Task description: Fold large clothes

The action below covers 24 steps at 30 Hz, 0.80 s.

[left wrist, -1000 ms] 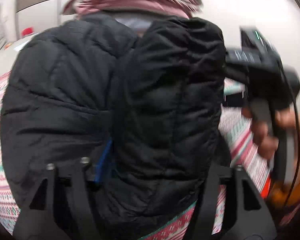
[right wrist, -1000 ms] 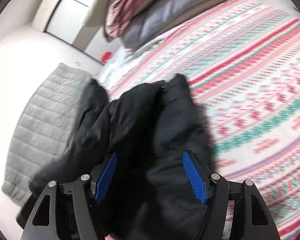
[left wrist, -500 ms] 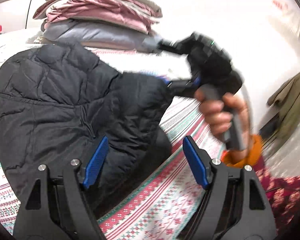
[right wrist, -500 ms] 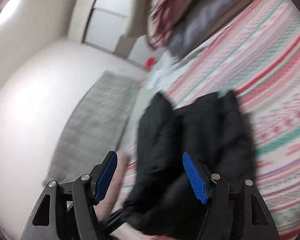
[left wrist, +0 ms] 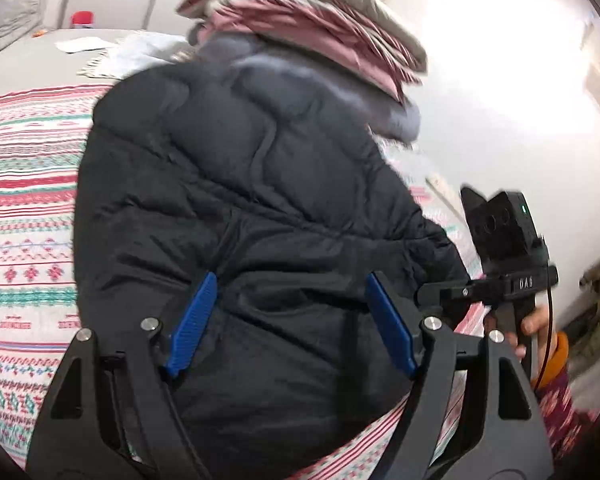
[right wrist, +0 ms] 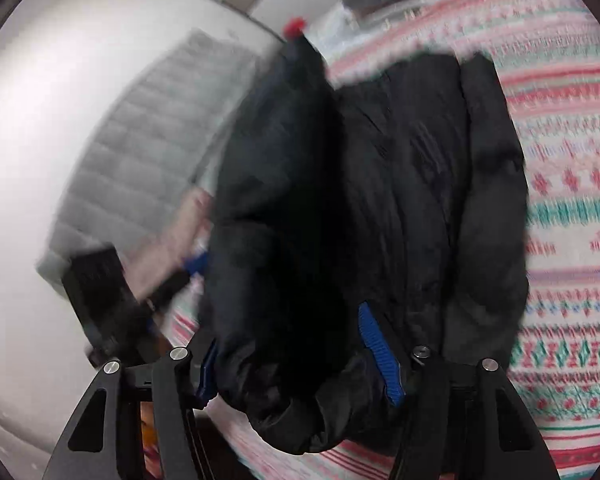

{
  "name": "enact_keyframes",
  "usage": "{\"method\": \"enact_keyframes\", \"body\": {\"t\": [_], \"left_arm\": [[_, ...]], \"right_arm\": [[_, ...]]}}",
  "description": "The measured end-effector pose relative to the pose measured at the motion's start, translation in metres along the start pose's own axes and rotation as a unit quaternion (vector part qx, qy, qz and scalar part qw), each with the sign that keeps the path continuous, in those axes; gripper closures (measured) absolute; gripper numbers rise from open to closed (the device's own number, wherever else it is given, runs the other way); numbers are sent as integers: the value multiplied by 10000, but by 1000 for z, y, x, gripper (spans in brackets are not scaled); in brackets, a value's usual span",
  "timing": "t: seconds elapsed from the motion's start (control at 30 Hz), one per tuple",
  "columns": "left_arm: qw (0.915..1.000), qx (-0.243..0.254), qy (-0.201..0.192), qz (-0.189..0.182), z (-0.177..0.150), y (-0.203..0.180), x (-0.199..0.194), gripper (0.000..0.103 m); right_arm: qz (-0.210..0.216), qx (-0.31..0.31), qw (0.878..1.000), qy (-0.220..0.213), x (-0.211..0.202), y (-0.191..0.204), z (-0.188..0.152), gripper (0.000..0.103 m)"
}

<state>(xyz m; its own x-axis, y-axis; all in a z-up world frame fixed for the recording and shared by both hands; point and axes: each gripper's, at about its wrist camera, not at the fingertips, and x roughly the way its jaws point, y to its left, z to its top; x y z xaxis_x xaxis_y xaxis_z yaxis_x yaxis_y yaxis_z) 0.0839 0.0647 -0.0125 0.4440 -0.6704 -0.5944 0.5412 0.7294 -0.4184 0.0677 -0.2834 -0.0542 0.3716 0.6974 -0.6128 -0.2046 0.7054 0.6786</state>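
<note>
Change: half a second ago the left gripper (left wrist: 290, 322) looked past the black puffer jacket (left wrist: 252, 216); now the jacket fills its view.
Left gripper: jaws wide apart above the jacket, gripping nothing.
Right gripper (right wrist: 300, 364): jaws parted around a jacket fold; whether they pinch it cannot be told.
Jacket: bundled on the patterned blanket (left wrist: 24, 208).
Room: bare blanket to the left; folded bedding stack (left wrist: 308, 20) behind.

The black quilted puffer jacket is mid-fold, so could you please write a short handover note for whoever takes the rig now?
Left gripper: open, blue pads over the black quilted puffer jacket, holding nothing.
Right gripper: jaws apart around a thick fold of the jacket; grip unclear because of blur.
The jacket lies bunched on the striped patterned bedspread, in front of a stack of folded bedding.
Left: finish the fold and flatten it.
</note>
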Motion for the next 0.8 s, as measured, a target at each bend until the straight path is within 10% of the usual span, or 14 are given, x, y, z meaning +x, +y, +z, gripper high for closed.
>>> {"method": "enact_keyframes", "body": {"t": [0.17,0.43,0.53,0.8], "left_arm": [[9960,776,357,271,-15,-24,21,26],[9932,994,459,388,-19,-37,26,26],[9913,1131,381,545,-14,-42,18,26],[9941,540,-683,653,17,-30,-22,25]], "right_arm": [[234,171,9993,250,-10,-11,5,40],[43,-39,9908,-1352,-22,10,61,40],[-146,-95,9905,-1367,1,12,70,87],[-1064,-1140,9575,-2425,-55,73,31,93]]}}
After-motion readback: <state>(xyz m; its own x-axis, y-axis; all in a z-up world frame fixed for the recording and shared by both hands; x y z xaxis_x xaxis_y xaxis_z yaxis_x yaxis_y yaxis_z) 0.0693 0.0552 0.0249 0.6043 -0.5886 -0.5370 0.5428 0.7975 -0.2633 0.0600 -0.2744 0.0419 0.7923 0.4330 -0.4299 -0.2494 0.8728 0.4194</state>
